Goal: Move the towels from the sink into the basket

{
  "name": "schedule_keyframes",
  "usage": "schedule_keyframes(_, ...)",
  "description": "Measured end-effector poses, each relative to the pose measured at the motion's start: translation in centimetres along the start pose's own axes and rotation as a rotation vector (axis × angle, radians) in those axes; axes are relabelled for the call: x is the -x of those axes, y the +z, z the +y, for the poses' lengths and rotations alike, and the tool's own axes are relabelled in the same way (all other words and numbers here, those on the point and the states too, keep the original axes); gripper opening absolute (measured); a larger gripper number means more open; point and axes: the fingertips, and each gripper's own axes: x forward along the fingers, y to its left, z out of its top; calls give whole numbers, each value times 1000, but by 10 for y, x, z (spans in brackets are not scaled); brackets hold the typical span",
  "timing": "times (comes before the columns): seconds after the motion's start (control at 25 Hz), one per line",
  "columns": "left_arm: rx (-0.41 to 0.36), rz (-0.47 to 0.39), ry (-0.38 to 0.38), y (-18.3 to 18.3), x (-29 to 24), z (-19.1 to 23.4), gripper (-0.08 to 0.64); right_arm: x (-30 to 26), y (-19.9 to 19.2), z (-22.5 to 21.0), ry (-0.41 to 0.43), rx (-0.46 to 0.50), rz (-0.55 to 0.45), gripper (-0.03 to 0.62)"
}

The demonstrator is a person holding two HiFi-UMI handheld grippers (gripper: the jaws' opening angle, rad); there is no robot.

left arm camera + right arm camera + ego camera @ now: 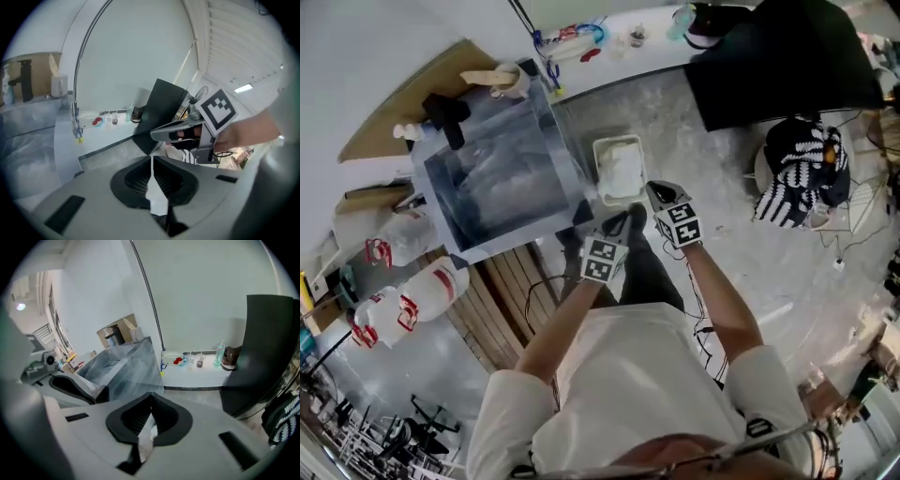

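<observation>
The steel sink (502, 178), draped in clear plastic, stands at the left. Right beside it sits the white basket (619, 169) with white cloth inside. Both grippers hover side by side just in front of the basket. In the left gripper view, my left gripper (152, 157) has its jaws together on a strip of white towel (158, 199). My right gripper (151, 399) is likewise shut, with white towel (145, 439) caught between its pads. In the head view the left gripper (614, 230) and right gripper (661, 199) are close together; the towel itself is hard to make out there.
Plastic jugs with red labels (403, 300) lie at the left by wooden slats (511, 300). A black panel (778, 66) leans at the far right. A black-and-white striped cloth (797, 178) hangs on a stand. A white ledge (581, 42) carries bottles and cups.
</observation>
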Motion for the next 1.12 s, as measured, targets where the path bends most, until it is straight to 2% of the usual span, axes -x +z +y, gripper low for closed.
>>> schedule_keyframes(0.24,-31,-40,-30,53,56,-7,17,50,56,26,-30,3,-39,3)
schedule_keyframes(0.52,-66,-128,-21,106,126,-2,17,109,124,56,-43,45,-162,3)
schedule_keyframes(0.88,-56,-311,59,167,220,24,17,180,196,94,-67,108,-324,3)
schedule_keyframes(1.12,-88,-426,96,205,274,34,17,224,239,120,-81,142,-444,3)
